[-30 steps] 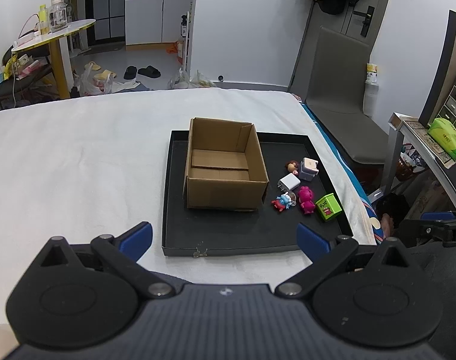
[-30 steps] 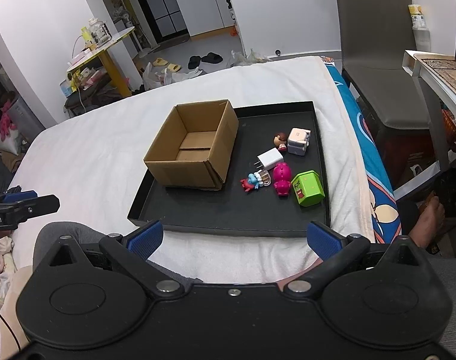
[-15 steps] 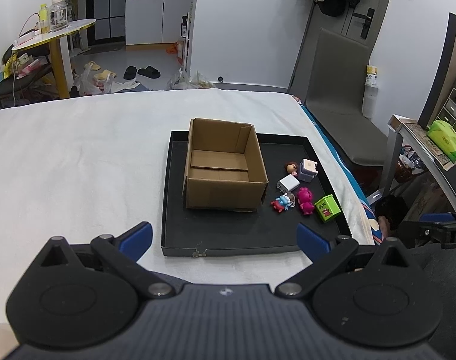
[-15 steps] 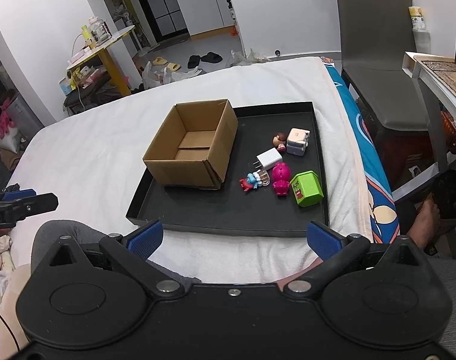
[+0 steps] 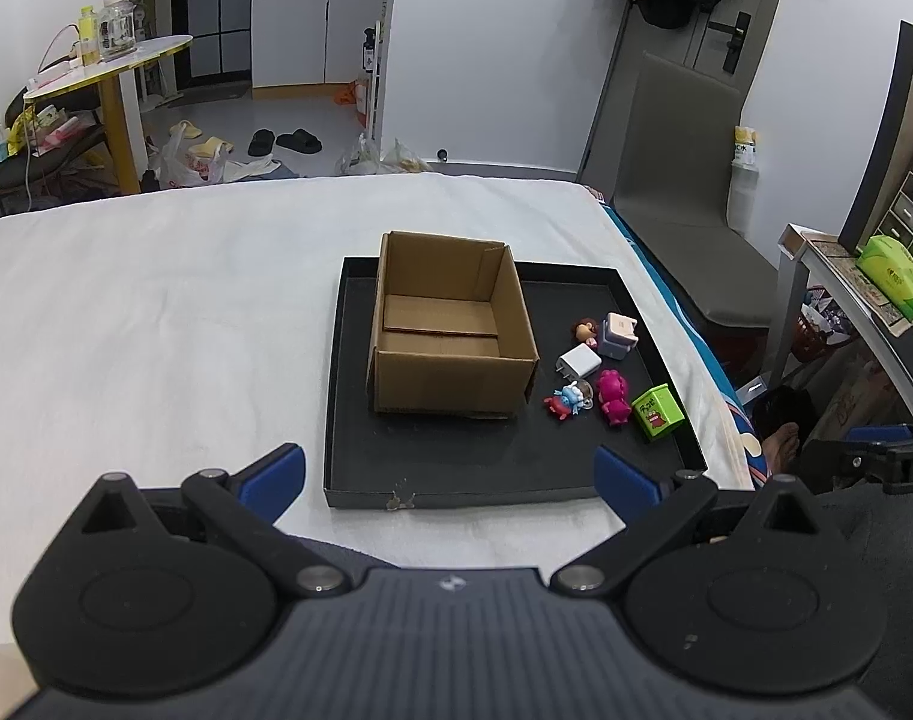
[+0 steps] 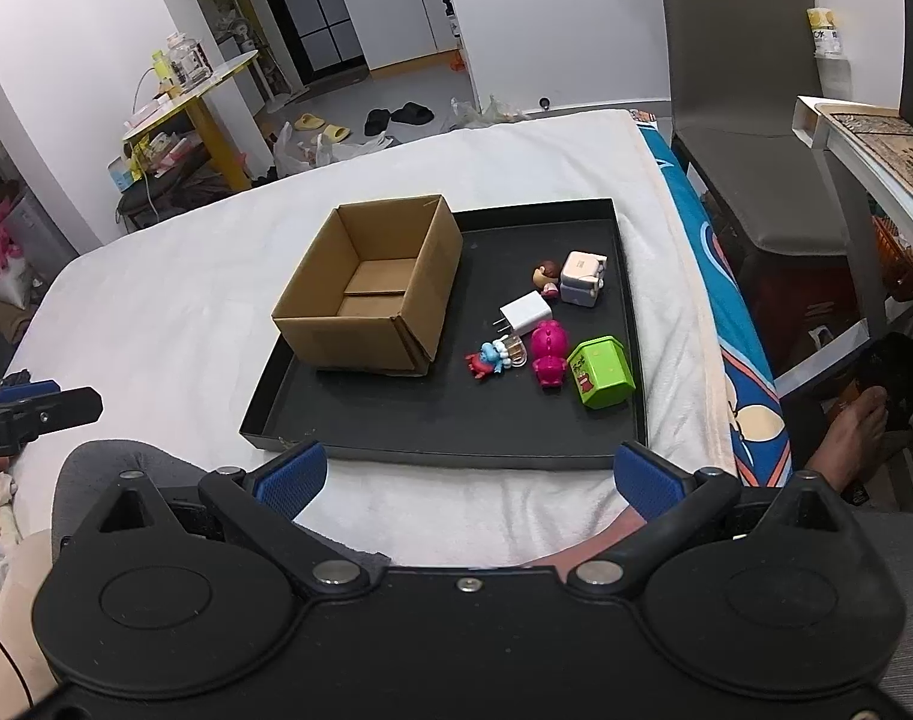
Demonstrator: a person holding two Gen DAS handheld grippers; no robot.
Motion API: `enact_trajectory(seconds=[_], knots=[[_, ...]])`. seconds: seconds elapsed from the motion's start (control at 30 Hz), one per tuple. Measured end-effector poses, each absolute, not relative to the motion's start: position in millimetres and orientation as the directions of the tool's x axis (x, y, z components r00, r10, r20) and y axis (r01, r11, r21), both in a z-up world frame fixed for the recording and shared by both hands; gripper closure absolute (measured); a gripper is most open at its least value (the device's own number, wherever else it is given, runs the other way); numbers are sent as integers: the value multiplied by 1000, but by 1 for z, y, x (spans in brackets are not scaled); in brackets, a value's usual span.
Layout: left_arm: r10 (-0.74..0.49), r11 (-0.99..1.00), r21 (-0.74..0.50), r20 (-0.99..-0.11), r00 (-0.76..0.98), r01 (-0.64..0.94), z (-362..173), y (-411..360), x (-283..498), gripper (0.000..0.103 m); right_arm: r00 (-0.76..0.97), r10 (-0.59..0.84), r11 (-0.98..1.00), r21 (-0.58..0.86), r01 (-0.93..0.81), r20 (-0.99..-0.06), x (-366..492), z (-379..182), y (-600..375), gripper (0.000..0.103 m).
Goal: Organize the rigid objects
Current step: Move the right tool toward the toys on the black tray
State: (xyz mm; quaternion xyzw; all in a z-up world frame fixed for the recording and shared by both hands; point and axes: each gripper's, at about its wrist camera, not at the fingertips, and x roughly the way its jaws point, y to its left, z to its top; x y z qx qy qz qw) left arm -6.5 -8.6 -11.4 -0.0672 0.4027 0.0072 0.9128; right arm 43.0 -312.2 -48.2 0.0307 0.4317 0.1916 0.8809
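Observation:
An open, empty cardboard box [image 5: 450, 324] [image 6: 369, 288] stands on a black tray [image 5: 456, 456] [image 6: 456, 426] on the white bed. Right of the box lie several small items: a white charger [image 5: 579, 360] [image 6: 525, 315], a pink figure [image 5: 612, 393] [image 6: 549, 354], a green box toy [image 5: 657, 411] [image 6: 600, 372], a blue-red figure [image 5: 567, 399] [image 6: 489, 357], a white-lilac cube [image 5: 618, 336] [image 6: 582, 279] and a brown-haired doll head [image 5: 585, 329] [image 6: 546, 276]. My left gripper [image 5: 450, 474] and my right gripper [image 6: 465, 477] are open, empty, short of the tray's near edge.
A grey chair [image 5: 684, 180] [image 6: 750, 120] stands past the bed's right edge, with a side table [image 6: 876, 144] bearing a green tissue pack [image 5: 891, 276]. A yellow-legged table [image 5: 105, 69] stands far left. A person's foot [image 6: 852, 432] rests at the right.
Both views have drawn back very slightly from the tray. The objects have not moved and both grippers stay open.

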Motion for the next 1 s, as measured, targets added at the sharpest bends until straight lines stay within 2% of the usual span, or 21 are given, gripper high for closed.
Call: enact_trajectory(seconds=[1.0], knots=[[-46,991,-116,-743,668,-61,-18,-6,-6,2,549,361,925,216,-312,-754,41,-53,-311,0]])
